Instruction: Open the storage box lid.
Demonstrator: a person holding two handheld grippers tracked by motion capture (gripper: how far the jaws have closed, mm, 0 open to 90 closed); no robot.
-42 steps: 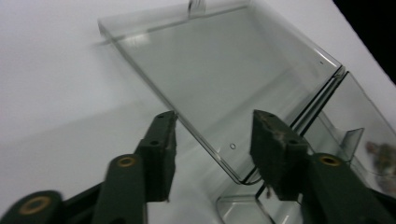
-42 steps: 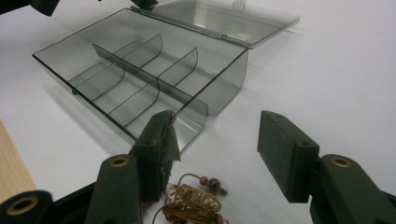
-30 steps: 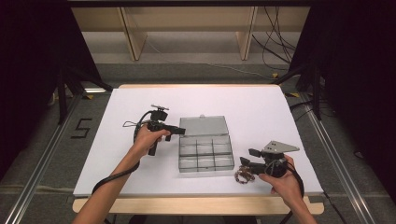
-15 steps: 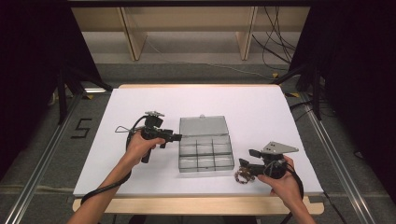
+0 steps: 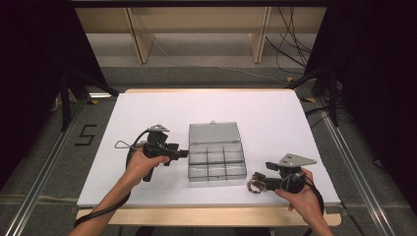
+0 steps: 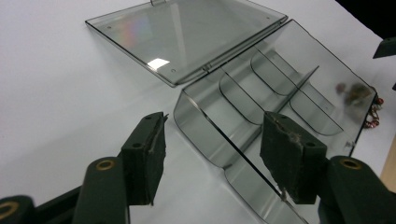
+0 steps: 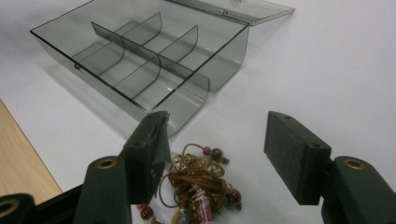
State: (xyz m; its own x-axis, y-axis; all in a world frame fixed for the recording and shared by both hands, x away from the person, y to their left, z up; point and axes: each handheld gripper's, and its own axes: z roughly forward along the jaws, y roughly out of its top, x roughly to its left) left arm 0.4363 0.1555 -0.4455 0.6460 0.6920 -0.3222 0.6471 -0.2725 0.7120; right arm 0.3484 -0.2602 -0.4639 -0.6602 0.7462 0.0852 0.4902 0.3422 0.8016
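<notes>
I had the left gripper [image 5: 183,153] just beside the left wall of the clear smoke-grey plastic compartment box [image 5: 217,162], which sat near the middle of the white worktop [image 5: 275,118] with its hinged transparent lid [image 5: 214,132] laid flat open on the far side. In the left gripper view, that gripper's jaws stood well apart with nothing between them; they had just been opening. One pad sat over bare worktop and the other hung over the near end of the box [image 6: 280,88], and neither touched the box wall. The box's curved dividers split it into two rows of compartments, all bare as far as I could see.

My right gripper [image 5: 258,184] was low at the front right of the worktop, off the box's front right corner, its jaws pointing left toward a tangled bundle of brown cord with red and dark beads and small brass charms [image 5: 254,186]. In the right gripper view, the jaws were also wide apart, having just opened, and the bundle [image 7: 198,186] lay on the worktop between and slightly below the pads. The left pad seemed to sit right against the cord, though from that angle I could not tell whether it touched. The bundle rested just outside the box [image 7: 140,60], close to its rounded corner.
</notes>
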